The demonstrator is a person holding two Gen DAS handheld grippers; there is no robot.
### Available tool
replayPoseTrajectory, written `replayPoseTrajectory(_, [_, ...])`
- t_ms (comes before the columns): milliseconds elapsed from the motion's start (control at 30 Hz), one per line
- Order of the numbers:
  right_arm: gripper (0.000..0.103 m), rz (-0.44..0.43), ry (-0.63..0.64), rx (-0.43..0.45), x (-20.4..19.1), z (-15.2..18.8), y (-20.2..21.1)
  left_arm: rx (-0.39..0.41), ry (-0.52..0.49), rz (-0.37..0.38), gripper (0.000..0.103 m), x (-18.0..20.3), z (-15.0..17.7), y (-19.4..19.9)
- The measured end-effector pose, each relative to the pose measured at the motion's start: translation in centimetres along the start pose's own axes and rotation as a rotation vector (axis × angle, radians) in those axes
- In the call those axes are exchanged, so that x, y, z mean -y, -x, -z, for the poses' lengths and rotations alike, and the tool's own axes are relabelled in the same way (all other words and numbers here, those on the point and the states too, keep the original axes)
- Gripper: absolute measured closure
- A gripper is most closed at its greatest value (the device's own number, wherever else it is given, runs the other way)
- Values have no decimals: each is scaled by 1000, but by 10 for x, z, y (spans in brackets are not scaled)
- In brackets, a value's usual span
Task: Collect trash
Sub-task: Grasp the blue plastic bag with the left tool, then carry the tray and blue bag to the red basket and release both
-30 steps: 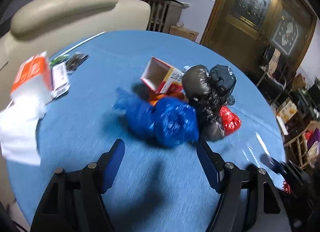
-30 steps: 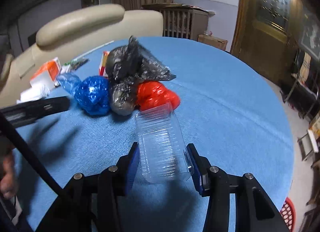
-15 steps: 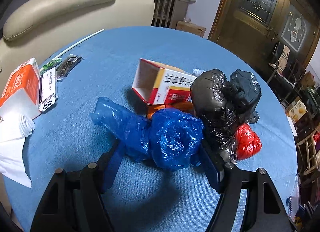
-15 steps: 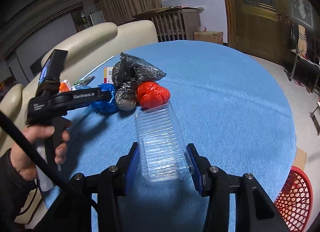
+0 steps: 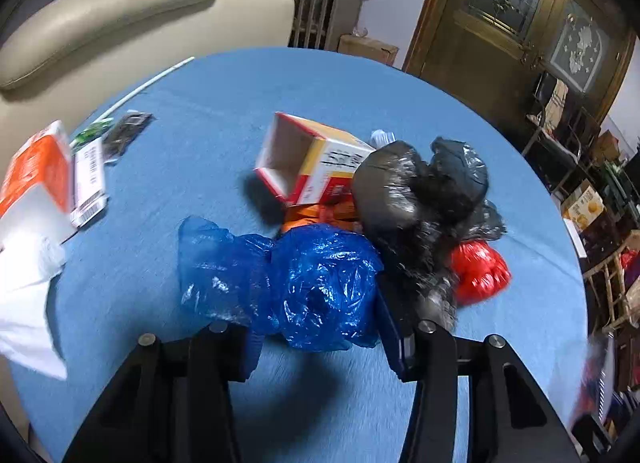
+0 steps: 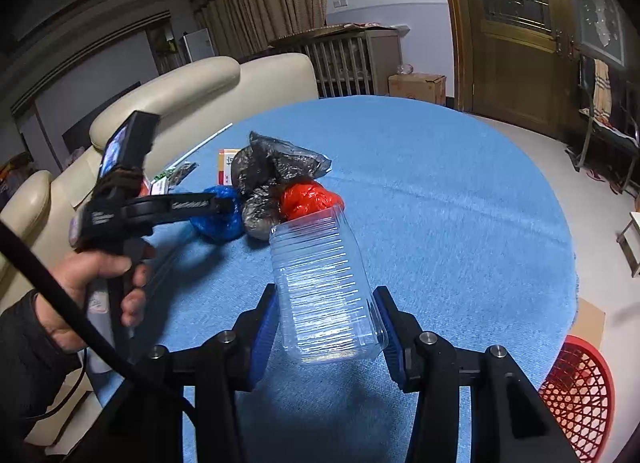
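A crumpled blue plastic bag (image 5: 304, 287) lies on the round blue table (image 5: 224, 103), and my left gripper (image 5: 320, 327) has its jaws closed in around the bag's near end. Behind it lie a black plastic bag (image 5: 416, 199), a red bag (image 5: 478, 271) and an open red-and-yellow carton (image 5: 308, 159). My right gripper (image 6: 326, 327) is shut on a clear ribbed plastic container (image 6: 320, 283), held above the table. The left gripper shows in the right wrist view (image 6: 216, 205), at the blue bag (image 6: 220, 219).
An orange-and-white box (image 5: 36, 179), a barcode packet (image 5: 89, 179), white tissue (image 5: 24, 295) and small wrappers (image 5: 128, 131) lie at the table's left. A red mesh basket (image 6: 576, 395) stands on the floor by the right edge. A cream sofa (image 5: 120, 23) is behind.
My left gripper has moved forward onto the blue bag and its jaws have narrowed around it. My right gripper has lifted and pulled back with the clear container.
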State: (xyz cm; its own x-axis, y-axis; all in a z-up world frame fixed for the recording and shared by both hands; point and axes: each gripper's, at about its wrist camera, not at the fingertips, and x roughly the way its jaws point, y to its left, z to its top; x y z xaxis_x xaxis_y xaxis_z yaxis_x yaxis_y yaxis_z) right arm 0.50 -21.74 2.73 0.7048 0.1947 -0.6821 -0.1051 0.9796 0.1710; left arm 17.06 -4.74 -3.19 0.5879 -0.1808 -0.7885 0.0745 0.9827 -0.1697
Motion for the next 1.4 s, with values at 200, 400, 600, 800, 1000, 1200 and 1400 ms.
replayPoseTrajectory(200, [53,-24,-1,13,-8,3,9,55,35,4,52,-14,32,50])
replayPoseTrajectory(400, [53,-45,-8,31,-17,12,22,93,20,-15,52,-12,63,94])
replayPoseTrajectory(600, [53,-50,-7,44,-27,23,36,104,-25,-27,52,5,84,116])
replayPoseTrajectory(800, [53,-34,-12,66,-25,27,52,109,-56,-27,52,21,93,126])
replayPoseTrajectory(1000, [53,-26,-24,90,-21,28,64,122,-92,-27,52,35,94,133])
replayPoseTrajectory(1200, [53,-26,-29,104,-19,29,70,137,-117,-33,52,46,96,137])
replayPoseTrajectory(1400, [53,-22,-45,117,-12,32,78,138,-138,-33,52,56,97,138])
